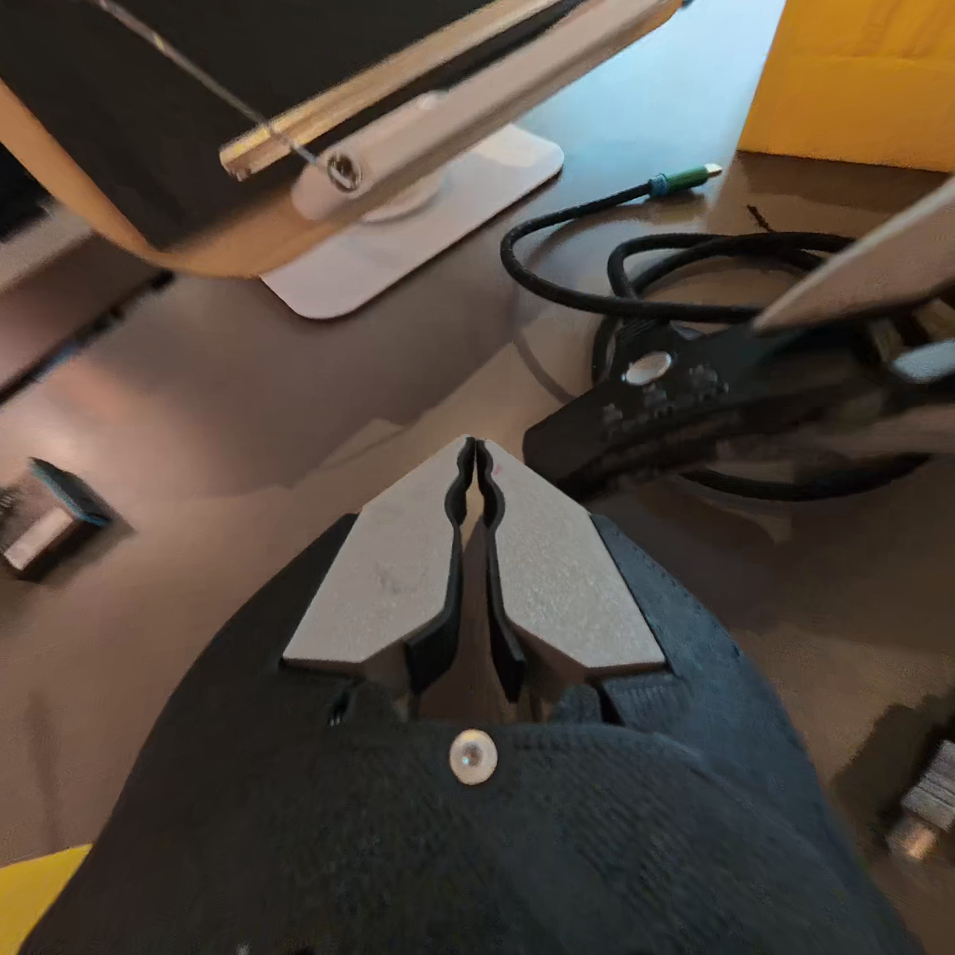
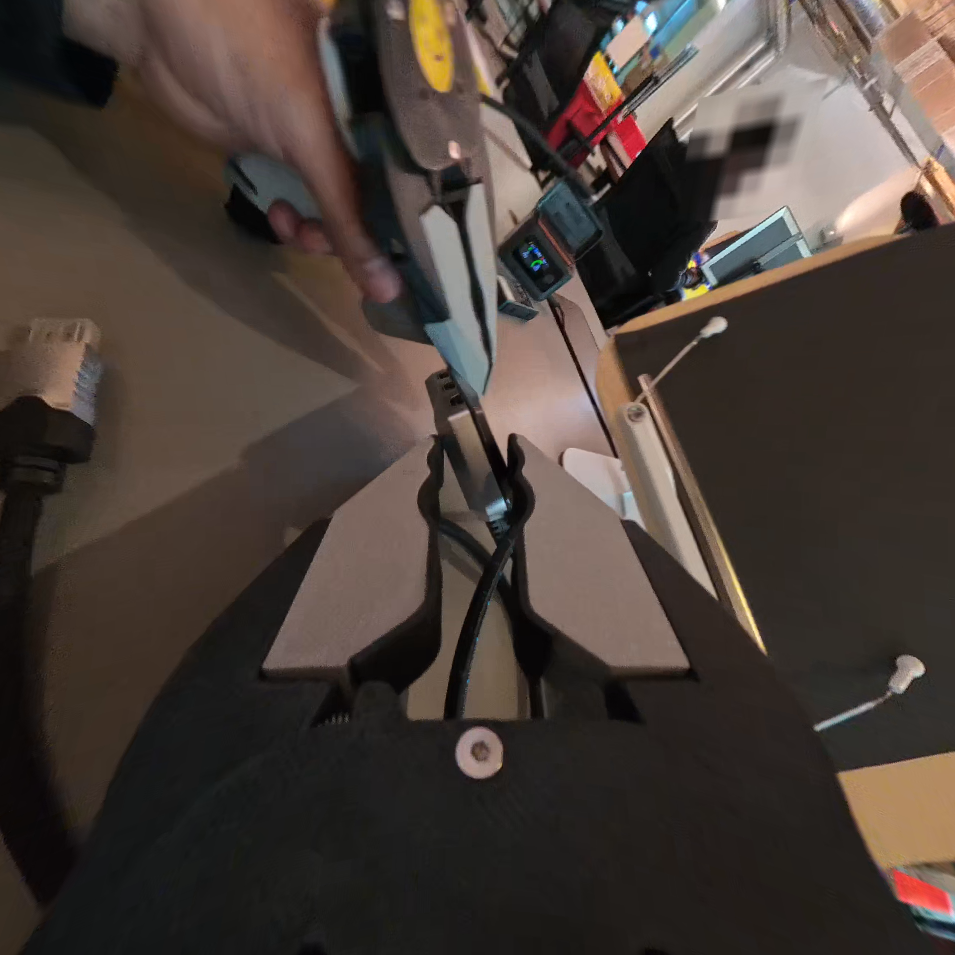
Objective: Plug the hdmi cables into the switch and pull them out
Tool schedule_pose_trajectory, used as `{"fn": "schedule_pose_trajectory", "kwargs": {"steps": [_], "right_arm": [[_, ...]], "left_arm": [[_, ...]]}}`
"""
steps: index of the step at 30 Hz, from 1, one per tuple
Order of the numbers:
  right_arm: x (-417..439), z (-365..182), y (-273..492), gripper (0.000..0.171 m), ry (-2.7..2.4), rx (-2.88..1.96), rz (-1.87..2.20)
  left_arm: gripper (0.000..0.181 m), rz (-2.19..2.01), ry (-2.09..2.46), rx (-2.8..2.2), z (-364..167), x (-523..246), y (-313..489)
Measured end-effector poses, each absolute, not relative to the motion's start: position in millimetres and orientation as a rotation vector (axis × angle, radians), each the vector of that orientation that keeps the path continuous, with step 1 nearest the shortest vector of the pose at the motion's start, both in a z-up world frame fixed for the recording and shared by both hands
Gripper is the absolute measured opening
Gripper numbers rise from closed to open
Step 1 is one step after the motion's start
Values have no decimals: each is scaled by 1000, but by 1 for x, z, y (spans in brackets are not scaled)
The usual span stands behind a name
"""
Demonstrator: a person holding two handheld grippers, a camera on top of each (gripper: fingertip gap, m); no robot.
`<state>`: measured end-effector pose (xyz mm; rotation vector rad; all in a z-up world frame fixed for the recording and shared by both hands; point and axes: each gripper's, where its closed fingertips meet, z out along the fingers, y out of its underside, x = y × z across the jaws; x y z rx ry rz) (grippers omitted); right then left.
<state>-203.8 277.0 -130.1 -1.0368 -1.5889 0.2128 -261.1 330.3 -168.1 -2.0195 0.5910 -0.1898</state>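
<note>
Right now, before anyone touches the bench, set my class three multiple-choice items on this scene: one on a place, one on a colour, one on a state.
1. Where is the loose cable plug?
A. in the left gripper
B. on the table near the yellow box
C. hanging off the table edge

2. What colour is the plug's collar?
A. red
B. green
C. white

3. How is the left gripper?
A. shut, empty
B. wide open
C. shut on a cable

Key: 1B, it rests on the table before the box; 2B, a green band sits behind the metal tip; 3A, the fingertips meet with nothing between.
</note>
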Motion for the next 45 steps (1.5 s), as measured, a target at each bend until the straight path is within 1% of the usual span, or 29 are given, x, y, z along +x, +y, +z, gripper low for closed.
{"fn": "schedule_pose_trajectory", "kwargs": {"steps": [1,2,4,7,10,12,16,18,20,24,37,45], "right_arm": [[-199,-125,282,21,-1565,-1031,233],[-195,-121,288,21,-1541,-1019,229],[-187,-117,296,21,-1524,-983,204],[-184,-112,291,20,-1532,-904,277],[-184,-100,277,20,-1510,-874,459],[-184,-92,270,19,-1493,-837,554],[-179,-92,272,20,-1510,-857,664],[-178,-103,276,21,-1578,-860,577],[-176,-112,281,22,-1623,-807,403],[-173,-121,289,24,-1671,-740,170],[-159,-129,291,27,-1758,-716,126],[-159,-130,291,27,-1762,-722,135]], "left_arm": [[0,-158,610,-1983,-164,-260,331],[5,-142,646,-1952,-162,-257,330],[21,-149,764,-1931,-167,-244,322],[44,-15,824,-1891,-169,-239,325],[43,129,883,-1699,-153,-227,327],[35,184,925,-1564,-142,-216,322],[31,294,992,-1527,-137,-219,318],[29,486,1020,-1486,-134,-228,321],[27,678,1036,-1423,-127,-235,323],[24,947,1092,-1253,-116,-237,321],[21,1046,1169,-1156,-118,-223,315],[21,990,1155,-1193,-120,-222,316]]}}
